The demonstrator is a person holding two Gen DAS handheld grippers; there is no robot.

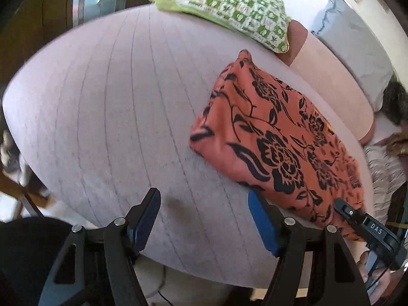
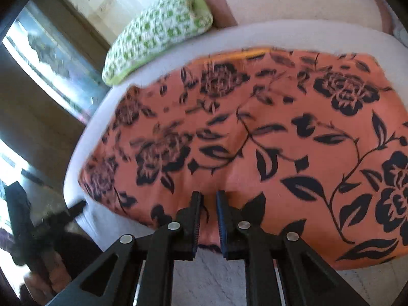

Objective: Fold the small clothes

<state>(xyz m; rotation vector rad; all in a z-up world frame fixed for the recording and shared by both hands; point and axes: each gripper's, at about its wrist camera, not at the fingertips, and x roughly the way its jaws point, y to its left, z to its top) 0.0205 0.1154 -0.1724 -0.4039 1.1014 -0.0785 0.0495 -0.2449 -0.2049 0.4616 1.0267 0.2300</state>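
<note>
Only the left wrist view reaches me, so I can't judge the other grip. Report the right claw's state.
Observer: The right claw is closed on the near edge of the orange floral cloth, with fabric pinched in the narrow gap.
Operator: Tell me how the fabric sits at that pinch.
Observer: It puckers into a small ridge running away from the fingers.

Home bedroom, mattress [image 1: 102,107], green patterned pillow [image 1: 224,12], window [image 2: 48,58]
</note>
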